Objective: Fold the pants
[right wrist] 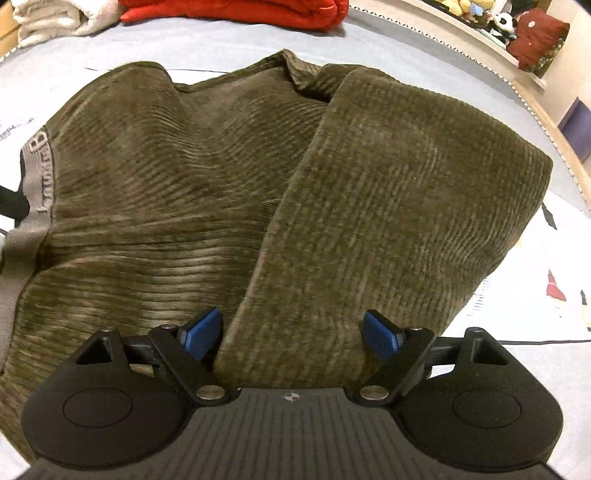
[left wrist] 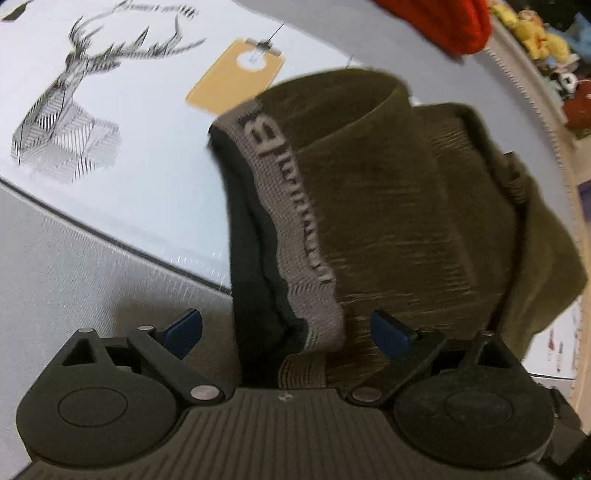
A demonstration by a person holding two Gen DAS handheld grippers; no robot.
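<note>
Olive corduroy pants (right wrist: 192, 192) lie crumpled on a pale bed cover (left wrist: 155, 184), with one leg (right wrist: 388, 206) folded across the right side. Their grey lettered waistband (left wrist: 291, 206) and black lining (left wrist: 251, 266) run toward my left gripper (left wrist: 288, 334). That gripper is open, its blue pads (left wrist: 184, 332) wide apart, and the waistband passes between them without being pinched. My right gripper (right wrist: 291, 334) is also open over the near end of the folded leg, whose fabric lies between its blue pads (right wrist: 380, 336).
The bed cover carries a deer print (left wrist: 70, 107) and a tan tag (left wrist: 236, 77) beside the pants. A red garment (right wrist: 236, 11) and a white towel (right wrist: 59, 18) lie at the far edge. Plush toys (left wrist: 535, 33) sit beyond the bed's stitched edge (right wrist: 535, 107).
</note>
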